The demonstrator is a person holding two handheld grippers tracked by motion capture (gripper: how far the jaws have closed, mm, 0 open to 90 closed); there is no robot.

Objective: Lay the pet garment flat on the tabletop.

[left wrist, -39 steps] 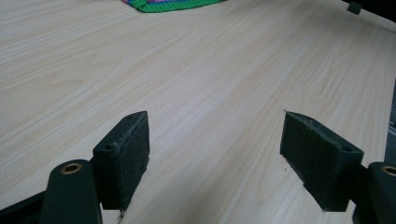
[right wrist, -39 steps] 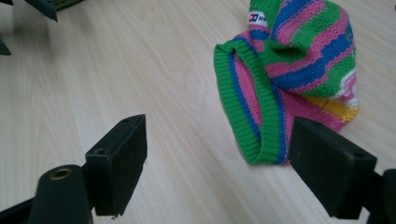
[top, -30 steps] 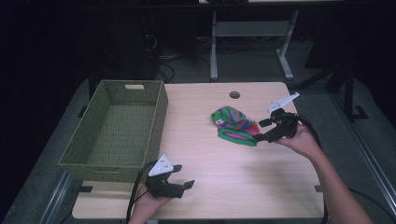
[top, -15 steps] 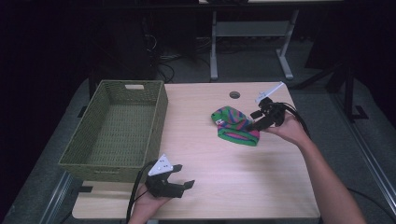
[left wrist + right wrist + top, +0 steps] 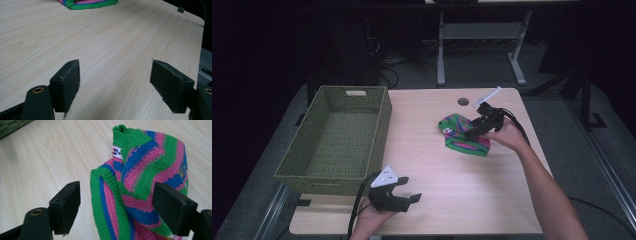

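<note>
Currently my right gripper (image 5: 475,127) sits jaws apart over the striped knit garment (image 5: 461,136), right of the basket (image 5: 337,140). My left gripper (image 5: 404,192), also spread, is just below the basket, holding nothing.

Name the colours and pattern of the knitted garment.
Knitted garment: green, pink and blue stripes with green ribbed edging, clearest in the right gripper view.

The wicker basket (image 5: 337,140) walls off the table's (image 5: 492,200) nine o'clock side, just beside the left gripper (image 5: 404,199) at six, whose spread jaws face bare wood towards three. At two o'clock the striped knitted garment (image 5: 462,134) lies bunched between the wide-apart jaws of the right gripper (image 5: 472,131). The centre strip from twelve to six lies free.
</note>
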